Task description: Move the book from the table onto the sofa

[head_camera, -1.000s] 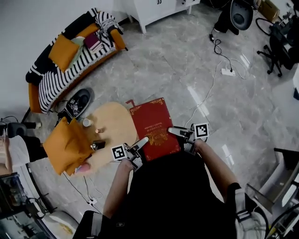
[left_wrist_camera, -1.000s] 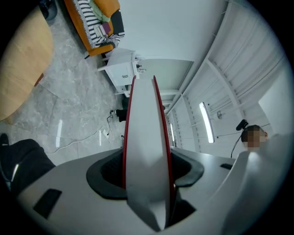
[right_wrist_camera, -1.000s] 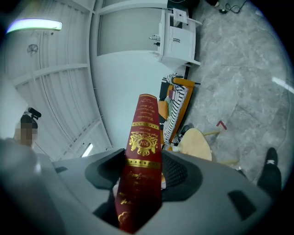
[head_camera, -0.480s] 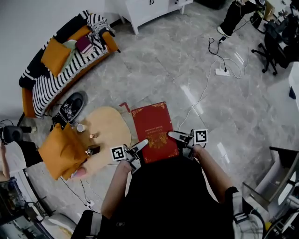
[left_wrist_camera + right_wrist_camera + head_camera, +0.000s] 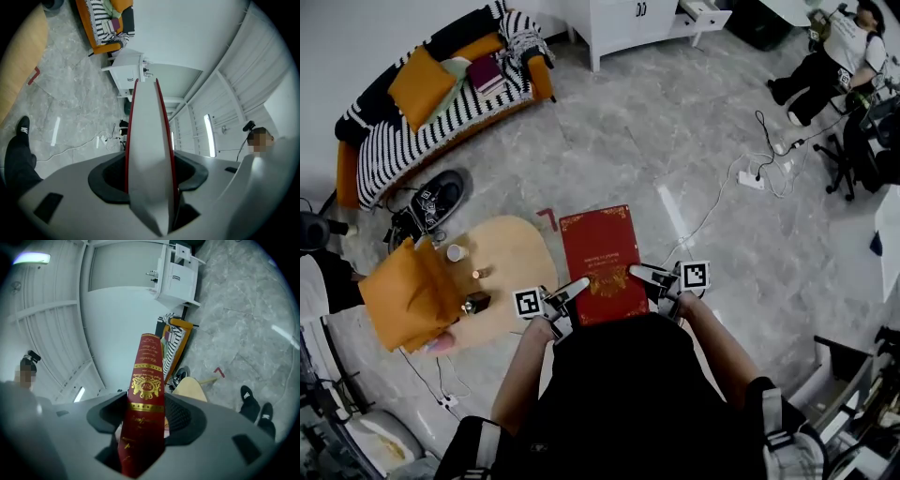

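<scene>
I have the red book (image 5: 602,264) pinched from both sides at its near end and held flat, cover up with the gold print showing. The left gripper (image 5: 577,285) is clamped across the near left part. In the left gripper view the white page edges, framed by the two red covers, fill the gap between its jaws. The right gripper (image 5: 639,273) is clamped on the near right part. In the right gripper view the red spine with gold lettering sits tight between the dark pads.

The book is off the table (image 5: 520,267), over the grey marble floor (image 5: 675,131) just to the table's right, and its left edge lies close beside the wooden top. On the table I see an orange cushion (image 5: 405,292) at the left end, a small white cup (image 5: 456,252) and a couple of little items I cannot make out.

The sofa (image 5: 389,155), striped black and white with orange ends, stands far off to the left, well apart from the book. An orange pillow (image 5: 420,84) and a dark maroon thing (image 5: 486,73) lie on its seat, and a dark shoe (image 5: 441,199) rests on the floor between sofa and table
</scene>
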Demonstrator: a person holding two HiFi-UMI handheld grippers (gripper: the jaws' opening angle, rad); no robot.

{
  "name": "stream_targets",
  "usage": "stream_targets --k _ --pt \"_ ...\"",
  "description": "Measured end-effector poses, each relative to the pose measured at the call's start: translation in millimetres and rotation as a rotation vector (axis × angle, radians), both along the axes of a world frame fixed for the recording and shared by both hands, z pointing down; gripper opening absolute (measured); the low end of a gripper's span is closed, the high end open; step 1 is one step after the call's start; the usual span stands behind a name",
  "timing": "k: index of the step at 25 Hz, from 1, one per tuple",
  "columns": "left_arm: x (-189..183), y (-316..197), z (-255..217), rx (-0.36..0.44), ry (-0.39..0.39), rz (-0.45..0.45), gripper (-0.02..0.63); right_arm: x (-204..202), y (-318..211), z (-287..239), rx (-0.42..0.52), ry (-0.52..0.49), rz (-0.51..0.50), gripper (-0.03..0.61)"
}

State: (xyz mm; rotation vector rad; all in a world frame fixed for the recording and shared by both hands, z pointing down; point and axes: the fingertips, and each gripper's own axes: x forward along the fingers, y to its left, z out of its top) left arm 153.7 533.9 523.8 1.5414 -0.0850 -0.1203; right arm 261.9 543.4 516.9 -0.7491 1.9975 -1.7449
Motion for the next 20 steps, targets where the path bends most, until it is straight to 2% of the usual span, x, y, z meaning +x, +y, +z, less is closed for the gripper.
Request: stream_targets --k 5,9,15,20 --pt "-3.7 -65.9 -9.6 0.031 0.051 -0.073 0.252 -4.3 -71.4 -13.2 0.019 0.055 -0.063 0.251" --pt "-6.4 -104.9 -12.4 0.044 0.058 -0.075 0.252 -5.9 -111.8 -22.0 0.054 0.088 -0.065 0.251" --pt "0.5 -142.4 -22.1 0.083 0.042 -0.04 0.252 -1.2 -139.7 -22.1 0.038 0.052 -0.035 0.251" --pt "-7.9 -154.2 -15.0 0.038 0.009 -0.12 0.252 -8.3 -163.2 -12.5 0.022 0.013 -0.088 0.25"
